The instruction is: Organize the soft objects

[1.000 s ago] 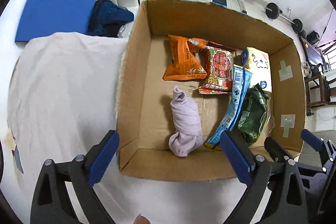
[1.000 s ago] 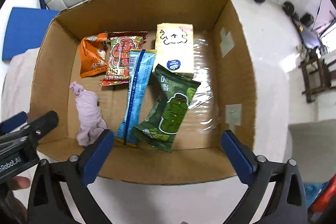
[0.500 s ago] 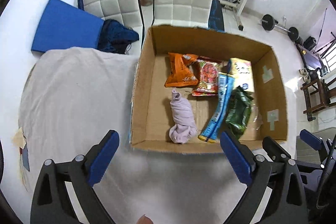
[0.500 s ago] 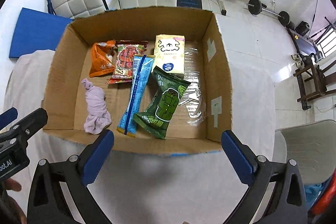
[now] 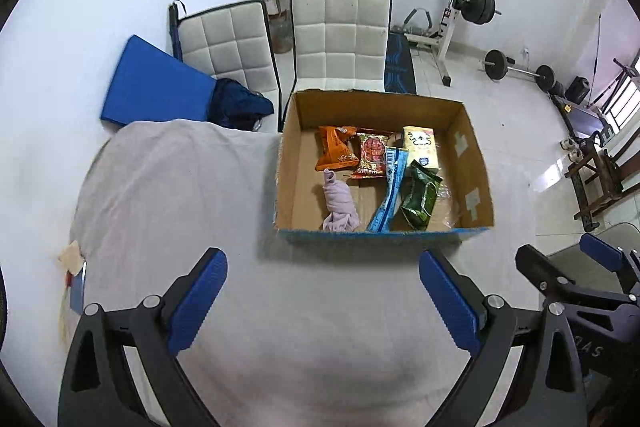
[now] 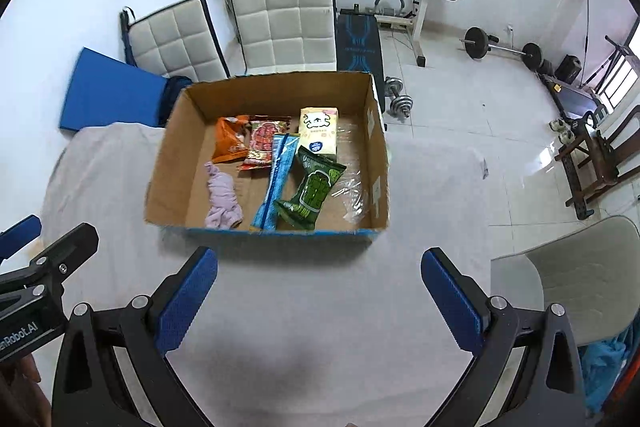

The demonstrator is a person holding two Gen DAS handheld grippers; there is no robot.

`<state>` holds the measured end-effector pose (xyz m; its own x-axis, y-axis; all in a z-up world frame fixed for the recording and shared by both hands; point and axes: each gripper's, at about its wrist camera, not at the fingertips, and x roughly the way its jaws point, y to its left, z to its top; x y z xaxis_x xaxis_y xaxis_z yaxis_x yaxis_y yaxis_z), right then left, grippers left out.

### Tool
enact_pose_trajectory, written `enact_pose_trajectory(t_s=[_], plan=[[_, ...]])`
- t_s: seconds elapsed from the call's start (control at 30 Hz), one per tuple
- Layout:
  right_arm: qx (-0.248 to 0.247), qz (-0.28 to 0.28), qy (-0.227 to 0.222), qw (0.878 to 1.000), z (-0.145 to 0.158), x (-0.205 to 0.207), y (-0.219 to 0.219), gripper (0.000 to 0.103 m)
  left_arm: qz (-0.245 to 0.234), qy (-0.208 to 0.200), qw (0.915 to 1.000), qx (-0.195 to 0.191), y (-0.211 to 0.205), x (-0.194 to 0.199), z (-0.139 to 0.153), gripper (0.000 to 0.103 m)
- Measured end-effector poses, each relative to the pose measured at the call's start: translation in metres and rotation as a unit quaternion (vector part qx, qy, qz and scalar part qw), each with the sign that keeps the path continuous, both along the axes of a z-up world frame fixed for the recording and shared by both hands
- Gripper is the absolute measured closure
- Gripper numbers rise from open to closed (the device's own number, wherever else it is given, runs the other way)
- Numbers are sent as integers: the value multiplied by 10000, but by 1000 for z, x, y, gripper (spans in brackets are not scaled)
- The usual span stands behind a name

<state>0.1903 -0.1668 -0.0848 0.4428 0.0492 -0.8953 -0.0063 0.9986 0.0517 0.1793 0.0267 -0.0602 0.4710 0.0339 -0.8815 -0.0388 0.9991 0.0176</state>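
- Left hand-held gripper: jaws spread wide, nothing in them, hovering over the cloth-covered desk on the near side of the box.
- Right hand-held gripper: same deal, wide and empty, well short of the box.
- All the soft stuff I can see sits inside the box; the desk around it looks bare, so I'd guess the sorting is about done.
- Purple cloth lies bundled at the near left of the box floor. Light, floppy, squashes easily; I'd pinch the fat middle of the bundle, since a loose end would probably just unroll.
- Blue packet is long and thin, with its near end at the front wall. Slick film, likely bends; grab mid-length across the narrow side.
- Green bag beside it looks puffy and crinkly; the sealed edge seems safer than the belly.
- Orange bag, red bag and tissue pack line the back. The tissues look soft but blocky, easiest across the short sides.
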Motion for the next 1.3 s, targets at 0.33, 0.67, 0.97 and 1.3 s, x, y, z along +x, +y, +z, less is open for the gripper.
enact_pose_trajectory(t_s=[0.33,0.67,0.97,1.3], plan=[[158,91,-488,9986,77,-85,-5,0,29,-292,9993,-239,2,-59,56,4],[273,213,-747,9966,132,-147,-6,0,-68,-401,9989,-241,0,-94,89,4],[186,114,-743,9970,144,-159,-8,0,-45,-469,9986,-242,-2,-101,95,4],[64,-17,-1050,9945,161,-147,-11,0,-26,-627,9979,-141,-3,-103,103,4]])
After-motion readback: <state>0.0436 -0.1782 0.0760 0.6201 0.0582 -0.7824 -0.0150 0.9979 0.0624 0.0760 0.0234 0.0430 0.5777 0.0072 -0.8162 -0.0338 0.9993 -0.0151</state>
